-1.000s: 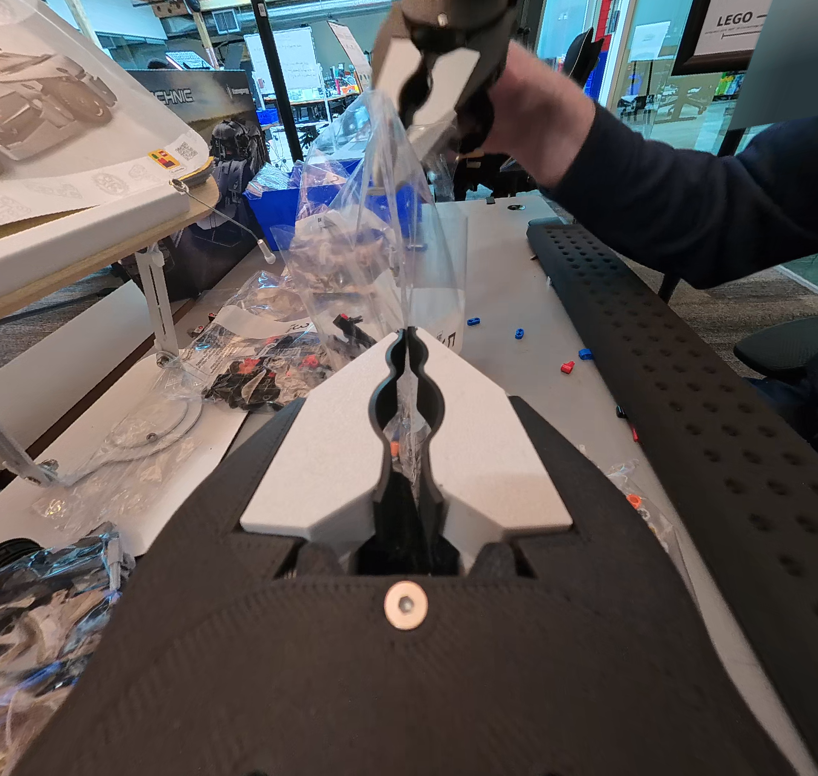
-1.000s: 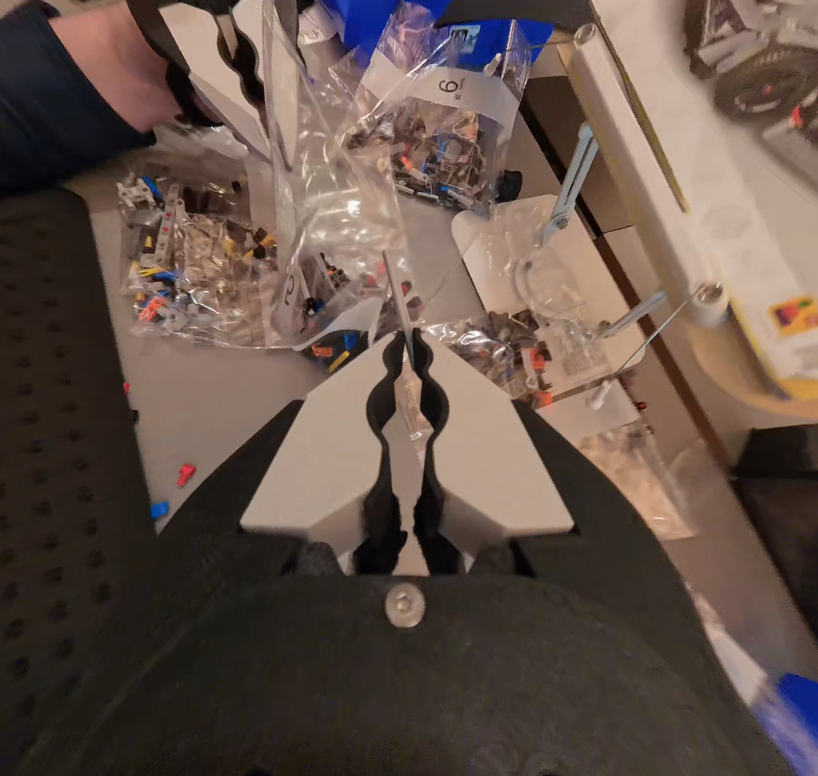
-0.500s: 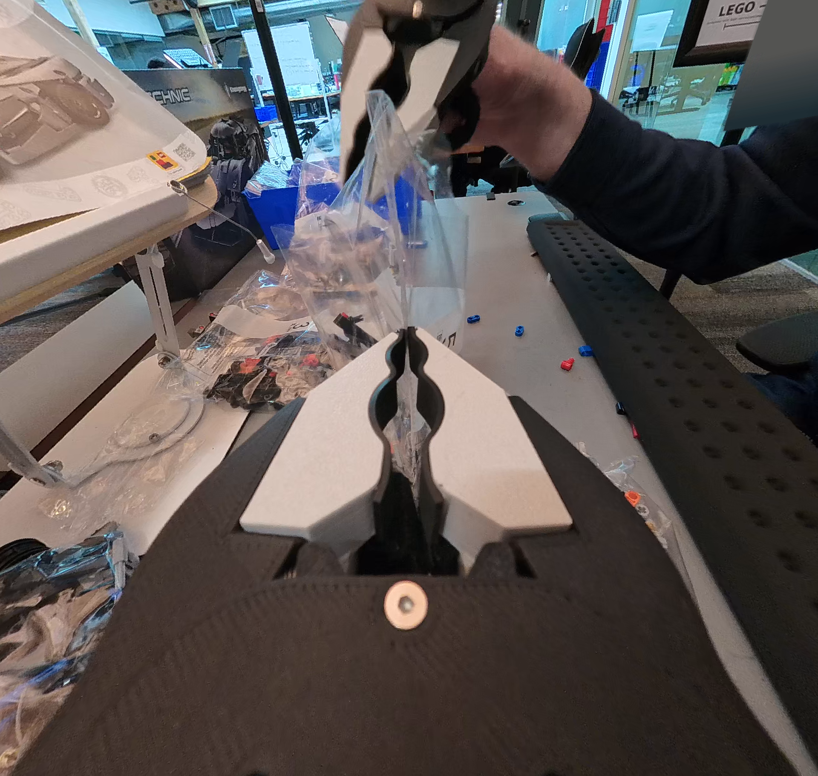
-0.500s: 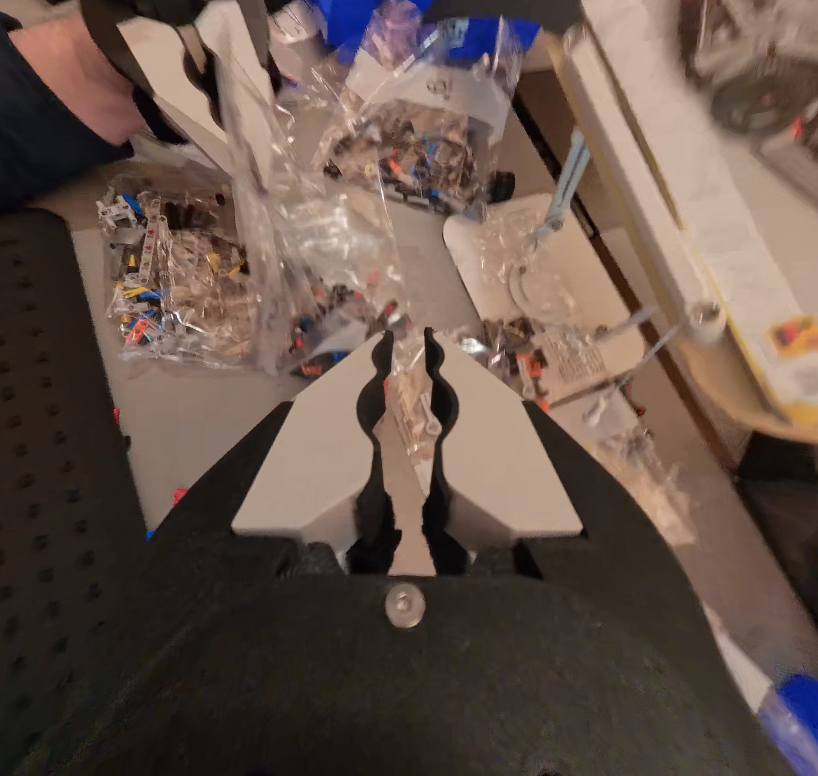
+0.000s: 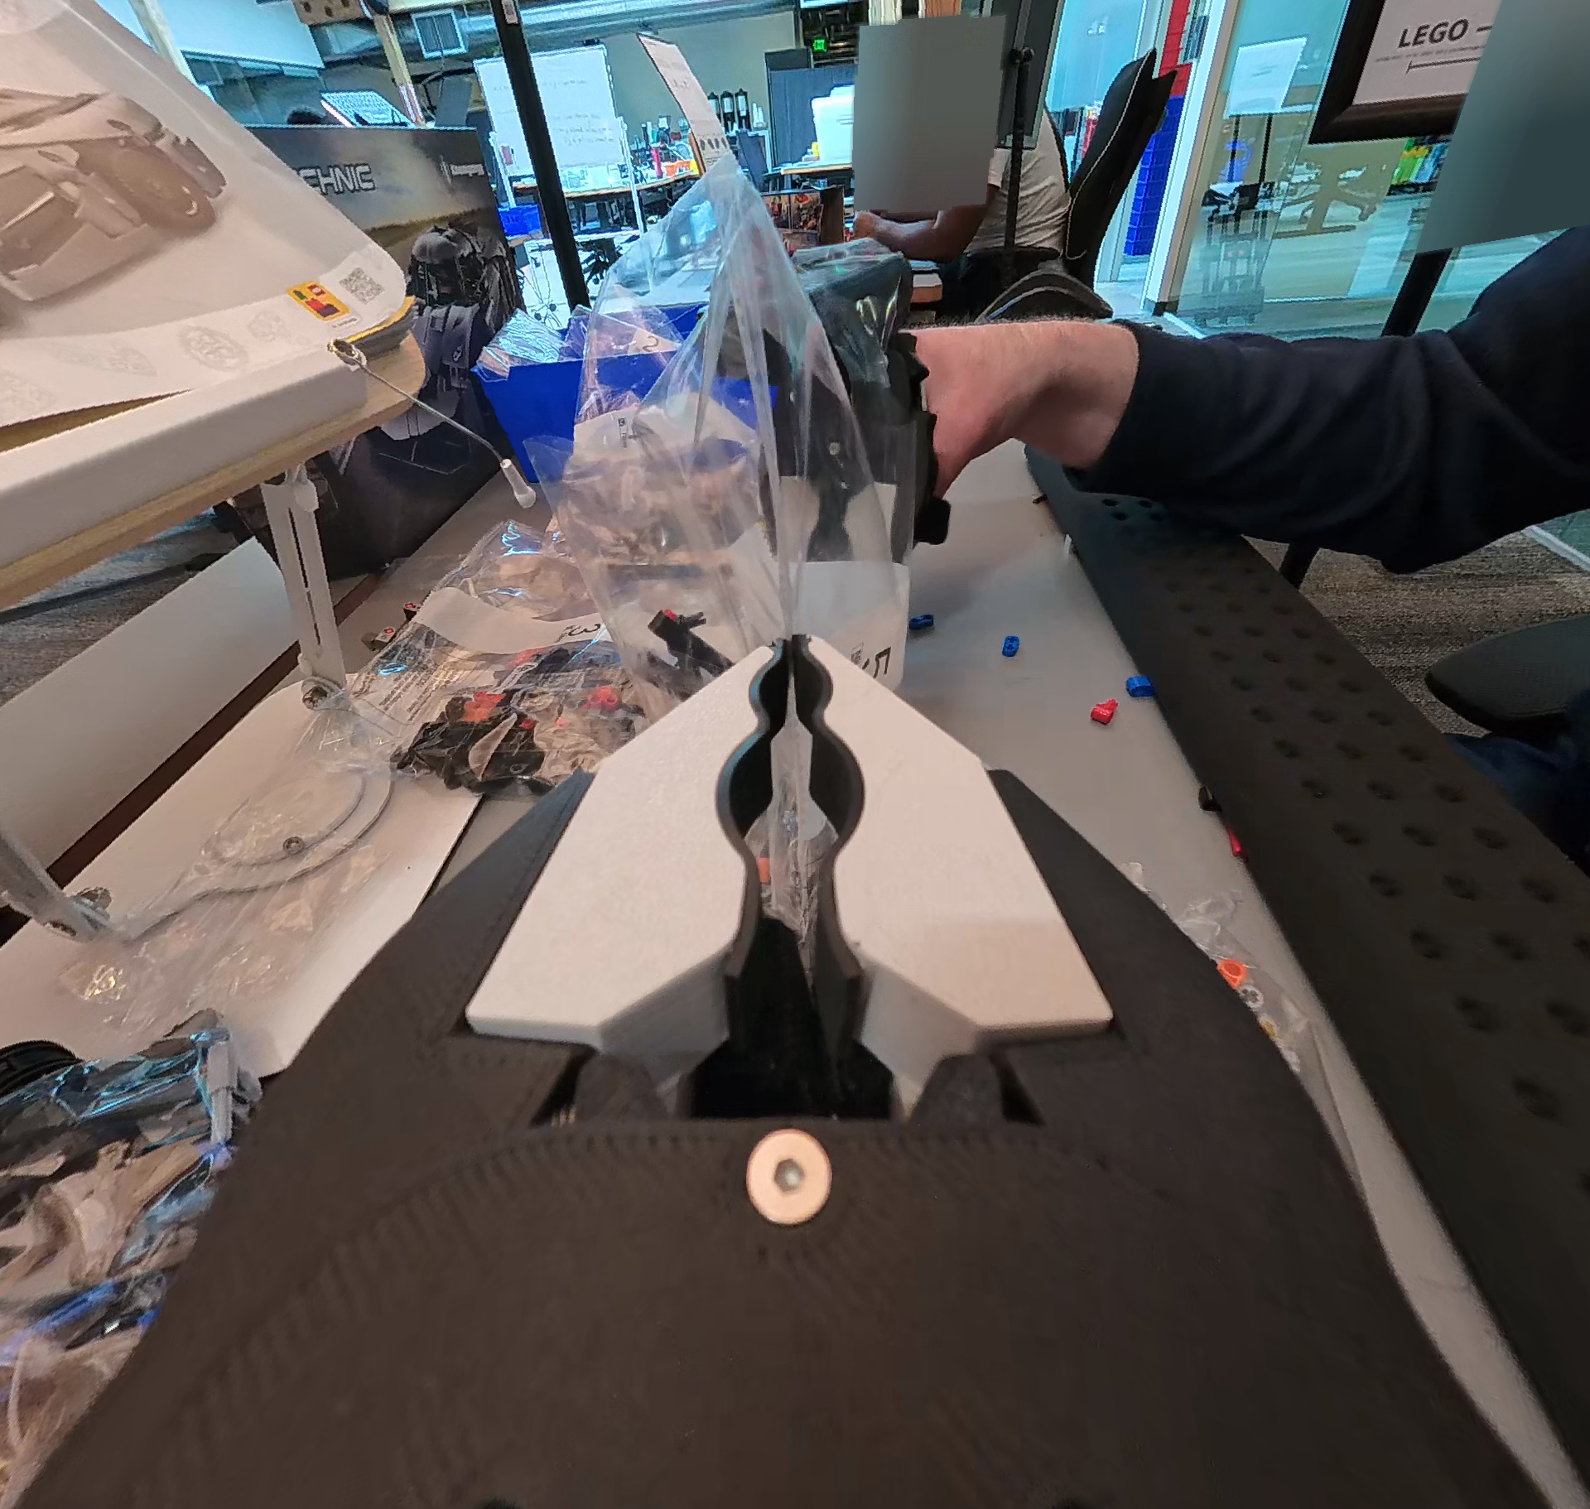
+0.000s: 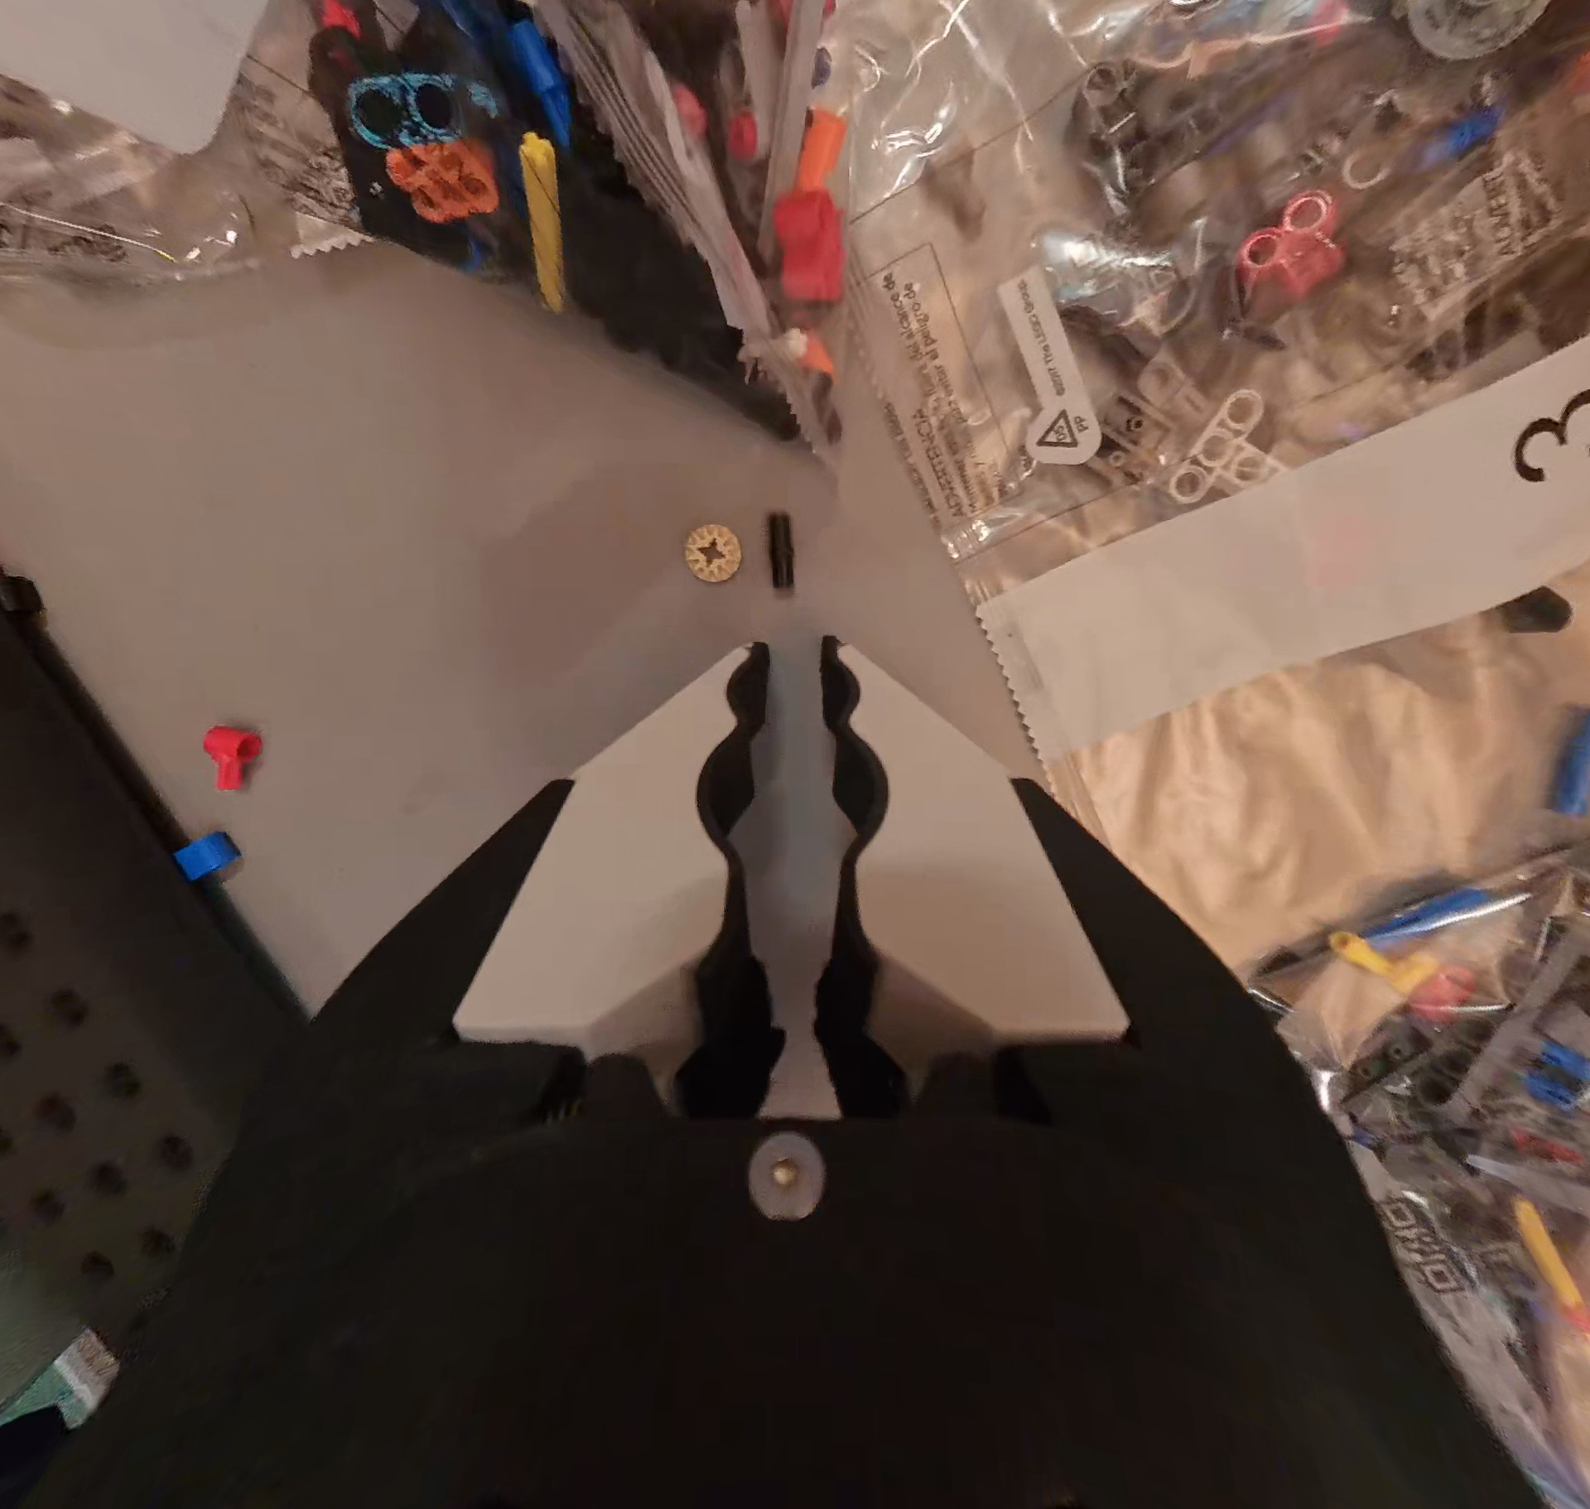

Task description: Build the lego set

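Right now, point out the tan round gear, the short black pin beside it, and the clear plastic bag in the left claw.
Tan round gear (image 6: 713, 554): right wrist view, centre hole.
Short black pin (image 6: 780, 550): right wrist view, mid-shaft.
Clear plastic bag (image 5: 714, 435): left wrist view, side panel.

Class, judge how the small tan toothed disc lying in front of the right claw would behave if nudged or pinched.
The tan disc lies flat, so it would probably slide rather than roll. It looks thin and light, likely hard to pinch.

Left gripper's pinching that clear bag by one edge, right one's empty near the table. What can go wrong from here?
1. The clear bag hangs from the left gripper by a thin edge; it may slip or tear, spilling pieces.
2. The tan gear and black pin sit loose before the open right gripper; a nudge could scatter them.
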A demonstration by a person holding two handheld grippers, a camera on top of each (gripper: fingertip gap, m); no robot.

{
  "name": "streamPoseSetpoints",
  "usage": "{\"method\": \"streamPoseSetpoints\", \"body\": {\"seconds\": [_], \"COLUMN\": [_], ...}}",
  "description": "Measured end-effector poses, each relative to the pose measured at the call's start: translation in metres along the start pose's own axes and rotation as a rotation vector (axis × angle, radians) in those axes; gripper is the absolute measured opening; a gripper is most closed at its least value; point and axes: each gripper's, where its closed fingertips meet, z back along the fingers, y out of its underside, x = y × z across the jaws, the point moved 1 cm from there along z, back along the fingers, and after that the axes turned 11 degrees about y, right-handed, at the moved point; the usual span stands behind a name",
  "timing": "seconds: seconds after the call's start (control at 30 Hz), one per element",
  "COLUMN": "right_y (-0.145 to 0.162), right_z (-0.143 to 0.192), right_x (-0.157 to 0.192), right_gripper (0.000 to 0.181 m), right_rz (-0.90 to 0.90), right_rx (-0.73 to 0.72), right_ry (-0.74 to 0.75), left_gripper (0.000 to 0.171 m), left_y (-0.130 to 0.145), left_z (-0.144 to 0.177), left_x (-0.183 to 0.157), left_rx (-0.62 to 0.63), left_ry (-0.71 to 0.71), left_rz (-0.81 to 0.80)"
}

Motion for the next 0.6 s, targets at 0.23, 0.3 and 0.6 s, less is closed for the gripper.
{"method": "streamPoseSetpoints", "body": {"seconds": [0.23, 0.3, 0.6], "right_y": [-0.011, -0.020, -0.022], "right_z": [0.009, 0.011, -0.009], "right_x": [0.000, 0.004, 0.008], "right_gripper": [0.007, 0.019, 0.004], "right_rz": [0.015, 0.043, 0.113], "right_rx": [-0.066, -0.097, -0.032], "right_ry": [-0.005, -0.008, -0.010], "left_gripper": [0.000, 0.000, 0.000], "left_y": [0.000, 0.000, -0.001], "left_z": [0.000, -0.001, -0.001], "left_x": [0.000, -0.001, -0.002], "left_rx": [0.004, 0.003, 0.011], "left_ry": [0.000, 0.002, 0.001], "left_rz": [-0.002, -0.001, -0.007]}}
